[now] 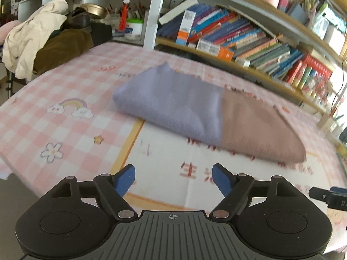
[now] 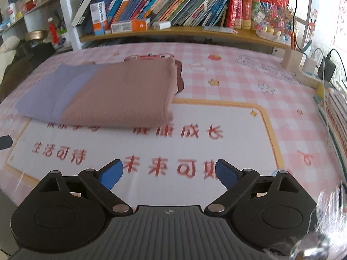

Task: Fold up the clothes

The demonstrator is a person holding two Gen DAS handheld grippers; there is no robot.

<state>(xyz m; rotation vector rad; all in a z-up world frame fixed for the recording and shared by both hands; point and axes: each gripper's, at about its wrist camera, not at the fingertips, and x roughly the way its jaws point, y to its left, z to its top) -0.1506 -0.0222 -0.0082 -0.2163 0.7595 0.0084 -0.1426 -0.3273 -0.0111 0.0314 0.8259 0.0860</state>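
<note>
A folded garment, lilac on its left half and dusty pink on its right, lies flat on the pink checked table mat. In the right wrist view the same folded garment sits at the left centre. My left gripper hangs open over the mat, short of the garment's near edge, with nothing between its blue pads. The right gripper is open too, over the white printed panel of the mat, well in front of the garment and holding nothing. A part of the right gripper shows at the left view's right edge.
A bookshelf full of books runs along the far side of the table. A heap of cream and brown clothes sits at the far left. A power strip with plugs and stacked books line the right edge.
</note>
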